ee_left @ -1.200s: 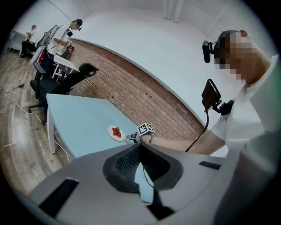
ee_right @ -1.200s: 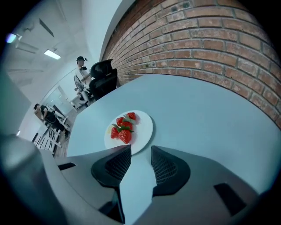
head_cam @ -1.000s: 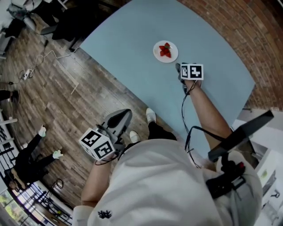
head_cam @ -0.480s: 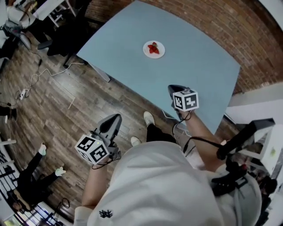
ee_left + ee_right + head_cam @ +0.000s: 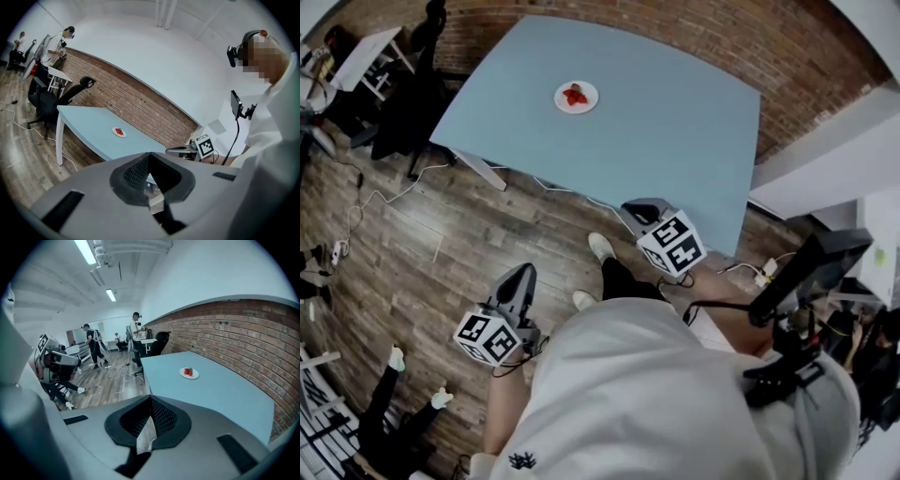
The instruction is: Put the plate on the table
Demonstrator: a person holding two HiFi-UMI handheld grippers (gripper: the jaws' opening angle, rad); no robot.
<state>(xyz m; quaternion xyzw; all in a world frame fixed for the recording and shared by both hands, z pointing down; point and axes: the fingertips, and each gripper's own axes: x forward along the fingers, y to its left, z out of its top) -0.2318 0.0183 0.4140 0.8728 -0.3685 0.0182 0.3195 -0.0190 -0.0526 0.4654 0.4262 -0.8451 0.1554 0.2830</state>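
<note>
The white plate [image 5: 576, 97], carrying what look like strawberries [image 5: 188, 371], sits on the pale blue counter [image 5: 675, 122], toward its far side and well apart from both grippers. The right gripper [image 5: 639, 206] hangs at the counter's near edge, jaws pressed together on nothing. The left gripper [image 5: 521, 272], over the wooden floor [image 5: 422, 244], is likewise closed and empty.

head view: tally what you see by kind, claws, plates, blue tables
claws: 2, the left claw and the right claw
plate: 1, white, with red fruit on it that is too small to count
blue table: 1
total: 4
</note>
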